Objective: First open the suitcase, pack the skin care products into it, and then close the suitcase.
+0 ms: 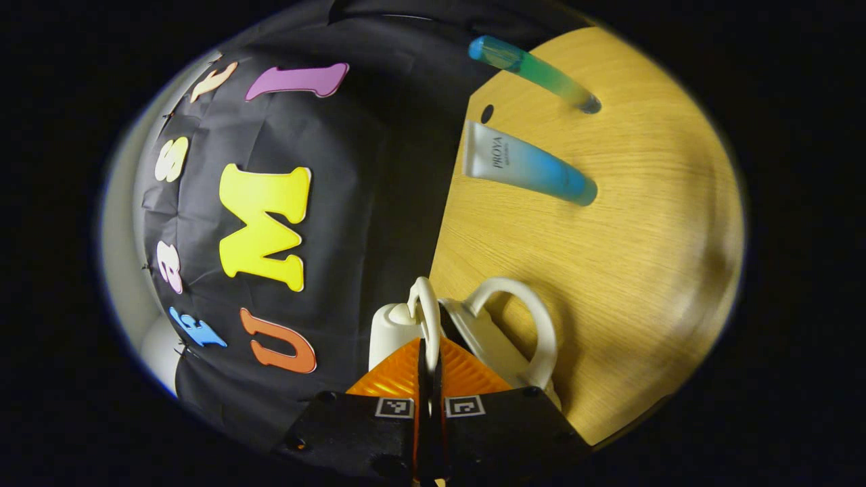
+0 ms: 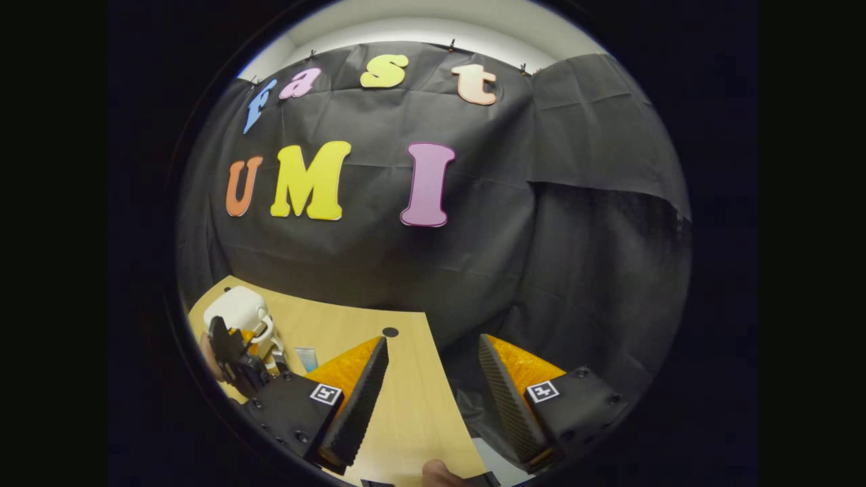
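Note:
A small white suitcase lies on the wooden table, its two halves each carrying a looped handle. My left gripper is shut on the thinner handle; the other handle arches free to the right. Farther off lie two skin care tubes: a white-to-blue tube and a green-blue tube. In the right gripper view the suitcase sits far left with the left gripper on it, and a tube end shows beside it. My right gripper hangs open over the table edge, holding nothing.
The table has a curved edge against the black cloth wall, with a round black hole near that edge, also seen as the hole. A thumb shows at the bottom of the right gripper view.

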Available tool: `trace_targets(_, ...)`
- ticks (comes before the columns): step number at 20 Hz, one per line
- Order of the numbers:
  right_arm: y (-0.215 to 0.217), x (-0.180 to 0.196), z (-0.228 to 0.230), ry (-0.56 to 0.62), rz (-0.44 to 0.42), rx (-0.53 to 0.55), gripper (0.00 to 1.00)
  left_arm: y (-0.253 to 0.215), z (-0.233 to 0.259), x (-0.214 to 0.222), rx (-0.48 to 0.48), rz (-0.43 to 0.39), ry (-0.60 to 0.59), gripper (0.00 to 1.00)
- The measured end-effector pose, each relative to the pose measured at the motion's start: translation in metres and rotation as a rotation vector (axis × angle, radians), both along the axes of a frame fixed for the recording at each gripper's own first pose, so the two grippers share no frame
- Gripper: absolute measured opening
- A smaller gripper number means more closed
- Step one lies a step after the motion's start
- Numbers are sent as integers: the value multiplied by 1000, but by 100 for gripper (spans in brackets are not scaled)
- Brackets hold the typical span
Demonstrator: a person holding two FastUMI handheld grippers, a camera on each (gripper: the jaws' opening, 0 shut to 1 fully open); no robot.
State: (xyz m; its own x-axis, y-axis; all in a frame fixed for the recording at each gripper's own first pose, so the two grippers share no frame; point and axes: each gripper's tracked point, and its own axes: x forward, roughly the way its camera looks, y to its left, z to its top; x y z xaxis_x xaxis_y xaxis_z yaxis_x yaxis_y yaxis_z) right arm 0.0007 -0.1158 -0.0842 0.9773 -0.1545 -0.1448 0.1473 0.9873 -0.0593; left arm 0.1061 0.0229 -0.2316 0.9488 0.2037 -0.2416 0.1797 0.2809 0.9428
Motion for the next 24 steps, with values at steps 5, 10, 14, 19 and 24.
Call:
trace_targets(5, 31, 8, 2, 11, -3, 2, 81, 37, 69, 1, -156, 42, -70, 2)
trace_targets(10, 79, 17, 2, 25, 7, -2, 80, 108, 124, 7, -438, 95, -114, 3)
trace_targets(14, 124, 26, 5, 32, 15, 28, 80, 176, 150, 8, -581, 138, -140, 3)
trace_targets(19, 168, 37, 7, 42, 18, 10, 80, 265, 142, 11, -648, 188, -148, 3)
trace_targets(24, 188, 39, 2, 80, 24, -30, 81, 349, 104, 12, -677, 252, -109, 3)
